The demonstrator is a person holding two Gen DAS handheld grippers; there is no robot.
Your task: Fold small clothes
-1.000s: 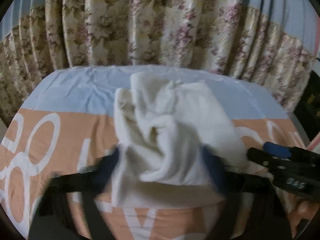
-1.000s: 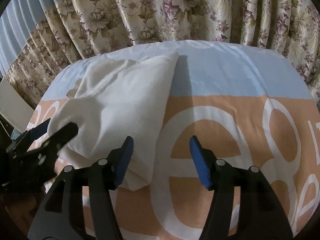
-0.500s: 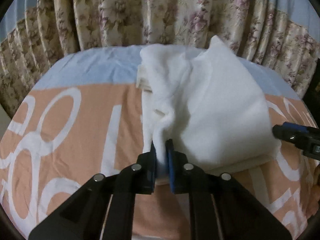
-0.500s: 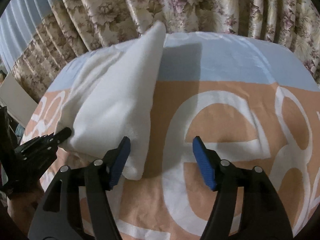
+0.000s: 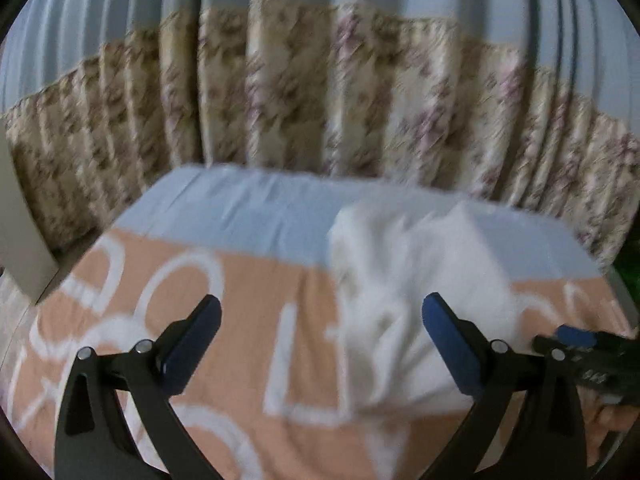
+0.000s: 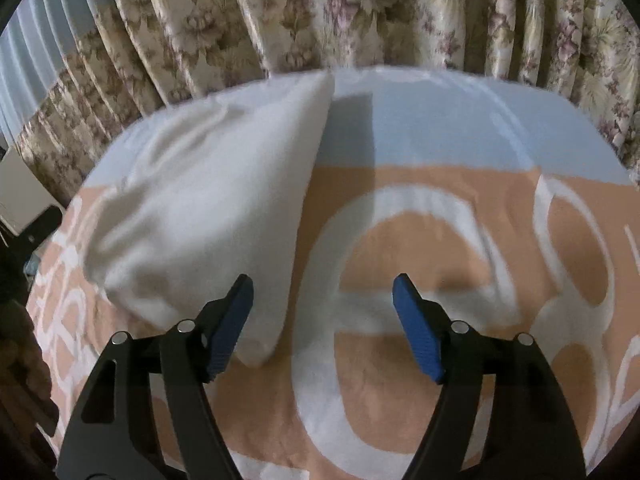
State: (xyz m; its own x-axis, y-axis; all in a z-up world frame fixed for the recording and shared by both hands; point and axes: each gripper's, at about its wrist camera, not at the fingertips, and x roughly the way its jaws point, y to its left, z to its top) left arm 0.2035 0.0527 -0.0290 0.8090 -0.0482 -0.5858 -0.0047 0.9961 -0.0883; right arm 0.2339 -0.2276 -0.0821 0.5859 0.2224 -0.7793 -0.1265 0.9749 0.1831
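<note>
A white folded garment [image 5: 404,280] lies on the bed, a crumpled fold facing my left gripper [image 5: 322,318]. Its jaws are opening wide, the image is blurred, and the pads press on nothing; the cloth lies beyond them, to the right. In the right wrist view the garment [image 6: 216,200] spreads to the left, one far corner standing up. My right gripper [image 6: 322,292] is also opening. The garment's near corner lies just inside its left finger [image 6: 232,312], not pinched. The right gripper [image 5: 576,340] also shows at the left view's right edge.
The bed sheet [image 6: 420,240] is peach with large white letters and has a light blue band [image 5: 240,208] at the far end. Floral curtains [image 6: 360,12] hang close behind the bed. A pale panel [image 5: 20,240] stands left of the bed. A hand [image 5: 608,420] holds the right gripper.
My left gripper was pinched on the garment's fold; it has let go, opened wide and drawn back and up to the left. The right gripper's jaws have widened a little while it stayed in place.
</note>
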